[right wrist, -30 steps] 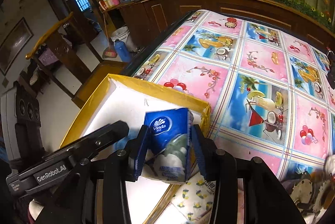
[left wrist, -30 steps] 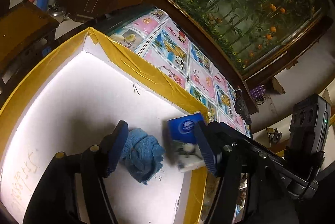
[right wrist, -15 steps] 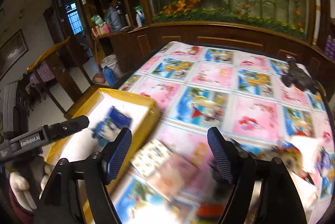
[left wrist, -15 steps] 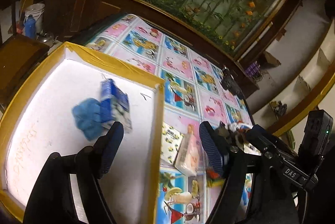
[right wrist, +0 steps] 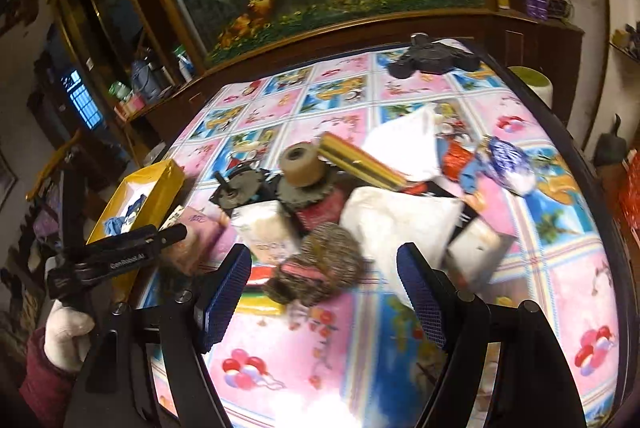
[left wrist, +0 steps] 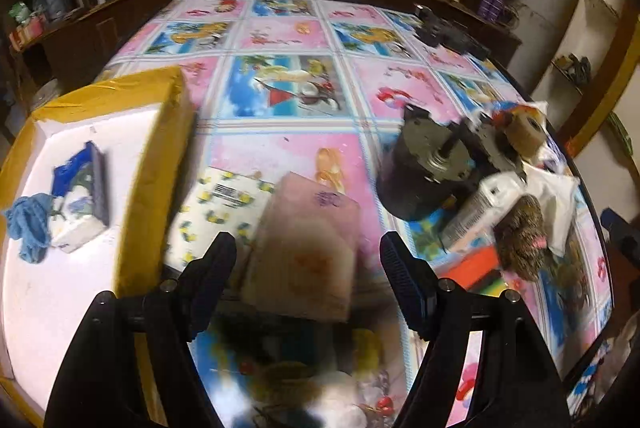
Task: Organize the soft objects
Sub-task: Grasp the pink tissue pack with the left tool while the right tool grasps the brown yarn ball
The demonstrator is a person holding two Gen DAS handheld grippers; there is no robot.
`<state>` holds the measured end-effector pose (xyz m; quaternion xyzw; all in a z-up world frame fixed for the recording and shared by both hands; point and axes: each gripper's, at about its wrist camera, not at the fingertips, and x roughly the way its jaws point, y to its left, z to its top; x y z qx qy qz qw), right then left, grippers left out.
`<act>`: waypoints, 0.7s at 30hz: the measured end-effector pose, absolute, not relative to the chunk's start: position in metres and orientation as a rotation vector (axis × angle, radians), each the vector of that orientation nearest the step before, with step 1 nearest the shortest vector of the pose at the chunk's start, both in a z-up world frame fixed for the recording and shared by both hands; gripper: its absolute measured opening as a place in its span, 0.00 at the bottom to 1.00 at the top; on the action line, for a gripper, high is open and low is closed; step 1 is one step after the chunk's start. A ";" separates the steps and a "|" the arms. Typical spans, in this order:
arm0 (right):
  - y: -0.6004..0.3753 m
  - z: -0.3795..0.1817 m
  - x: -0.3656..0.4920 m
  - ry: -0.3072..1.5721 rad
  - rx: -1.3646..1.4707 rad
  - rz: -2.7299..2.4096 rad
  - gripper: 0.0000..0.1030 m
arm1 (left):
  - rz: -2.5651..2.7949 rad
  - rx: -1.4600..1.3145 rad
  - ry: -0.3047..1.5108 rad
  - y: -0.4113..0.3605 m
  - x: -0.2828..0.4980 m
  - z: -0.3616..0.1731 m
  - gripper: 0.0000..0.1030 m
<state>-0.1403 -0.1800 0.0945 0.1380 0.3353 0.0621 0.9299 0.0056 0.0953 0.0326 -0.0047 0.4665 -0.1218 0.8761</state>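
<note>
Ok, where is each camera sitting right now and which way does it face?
Left wrist: on the left gripper, angled down at a pink packet beside the yellow box; only its fingers show.
Right wrist: on the right gripper, angled down at the clutter around a brown fuzzy toy; its fingers, the left gripper and a white-gloved hand show.
Shared: box, pink packet, toy, tablecloth.

Tissue pack (left wrist: 82, 200) in box (left wrist: 156, 164) — cloth (left wrist: 28, 228) alongside
</note>
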 end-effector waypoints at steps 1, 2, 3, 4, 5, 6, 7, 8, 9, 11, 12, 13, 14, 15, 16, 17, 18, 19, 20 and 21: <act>-0.185 0.094 -0.143 0.684 0.292 0.125 0.73 | -0.292 -0.015 1.004 0.092 0.002 0.031 0.66; -0.191 0.093 -0.147 0.681 0.304 0.122 0.73 | -0.323 -0.024 1.022 0.090 -0.002 0.030 0.60; -0.194 0.092 -0.148 0.681 0.312 0.122 0.73 | -0.341 -0.028 1.033 0.089 -0.007 0.030 0.60; -0.199 0.091 -0.152 0.680 0.323 0.121 0.73 | -0.327 -0.023 1.030 0.090 -0.011 0.031 0.60; -0.203 0.090 -0.153 0.679 0.331 0.122 0.74 | -0.303 -0.017 1.021 0.092 -0.014 0.033 0.61; -0.206 0.088 -0.155 0.680 0.337 0.121 0.74 | -0.284 -0.017 1.007 0.094 -0.017 0.036 0.61; -0.209 0.086 -0.155 0.680 0.346 0.120 0.74 | -0.267 -0.023 0.985 0.096 -0.018 0.039 0.61; -0.210 0.085 -0.156 0.681 0.355 0.120 0.74 | -0.253 -0.028 0.969 0.097 -0.017 0.041 0.61; -0.212 0.083 -0.155 0.683 0.365 0.121 0.74 | -0.240 -0.029 0.966 0.097 -0.015 0.041 0.61; -0.220 0.081 -0.157 0.684 0.386 0.113 0.74 | -0.225 -0.024 0.984 0.092 -0.008 0.036 0.61; -0.224 0.081 -0.156 0.684 0.395 0.107 0.74 | -0.222 -0.019 0.989 0.089 -0.005 0.033 0.61; -0.228 0.081 -0.158 0.685 0.404 0.100 0.74 | -0.214 -0.009 0.994 0.084 0.000 0.029 0.61; -0.232 0.081 -0.158 0.685 0.413 0.091 0.74 | -0.208 -0.003 0.998 0.080 0.005 0.025 0.61; -0.235 0.081 -0.158 0.687 0.420 0.081 0.74 | -0.206 -0.005 0.995 0.077 0.010 0.022 0.63; -0.240 0.081 -0.159 0.691 0.429 0.072 0.74 | -0.204 -0.011 0.985 0.075 0.012 0.021 0.65; -0.243 0.081 -0.158 0.696 0.436 0.069 0.74 | -0.204 -0.012 0.977 0.073 0.014 0.020 0.65; -0.244 0.081 -0.158 0.703 0.440 0.067 0.74 | -0.213 -0.014 0.978 0.072 0.015 0.019 0.65; -0.245 0.081 -0.157 0.709 0.441 0.068 0.75 | -0.231 -0.025 0.984 0.072 0.015 0.017 0.65; -0.244 0.081 -0.155 0.717 0.438 0.068 0.75 | -0.245 -0.040 0.992 0.073 0.015 0.016 0.61; -0.242 0.081 -0.153 0.722 0.432 0.069 0.75 | -0.266 -0.064 0.997 0.076 0.013 0.016 0.54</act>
